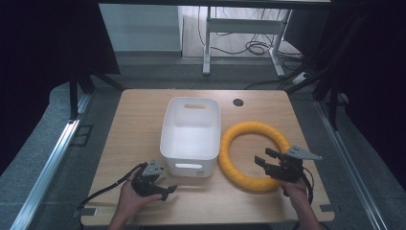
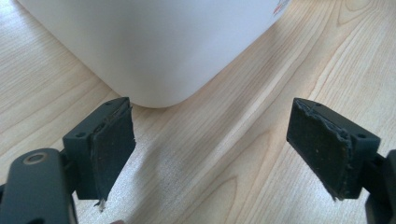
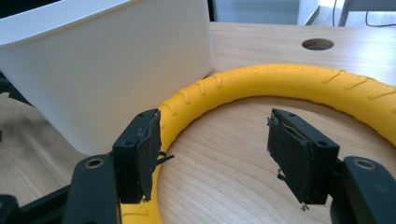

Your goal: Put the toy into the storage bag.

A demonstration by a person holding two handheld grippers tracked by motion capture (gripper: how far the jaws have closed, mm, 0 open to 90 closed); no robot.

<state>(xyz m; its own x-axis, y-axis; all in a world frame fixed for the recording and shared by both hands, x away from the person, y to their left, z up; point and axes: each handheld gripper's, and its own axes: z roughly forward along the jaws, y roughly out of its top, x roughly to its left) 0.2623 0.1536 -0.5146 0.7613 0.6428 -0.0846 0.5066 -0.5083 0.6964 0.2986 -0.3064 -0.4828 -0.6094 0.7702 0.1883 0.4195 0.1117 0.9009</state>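
Note:
A yellow foam ring (image 1: 253, 155) lies flat on the wooden table (image 1: 139, 110), just right of a white plastic bin (image 1: 191, 134). My right gripper (image 1: 266, 157) hovers over the ring's near right part, pointing left. In the right gripper view the right gripper (image 3: 215, 140) is open, with bare wood inside the ring (image 3: 289, 79) between its jaws and the ring's arc passing by the left jaw. My left gripper (image 1: 165, 184) sits low by the bin's near left corner. It is open (image 2: 212, 135), facing the bin's rounded corner (image 2: 154, 46) and holding nothing.
A round cable hole (image 1: 238, 102) sits in the table behind the ring, also seen as the hole (image 3: 317, 44) in the right gripper view. The bin (image 3: 107, 70) has handle slots in its end walls. Dark frame posts and cables stand beyond the table.

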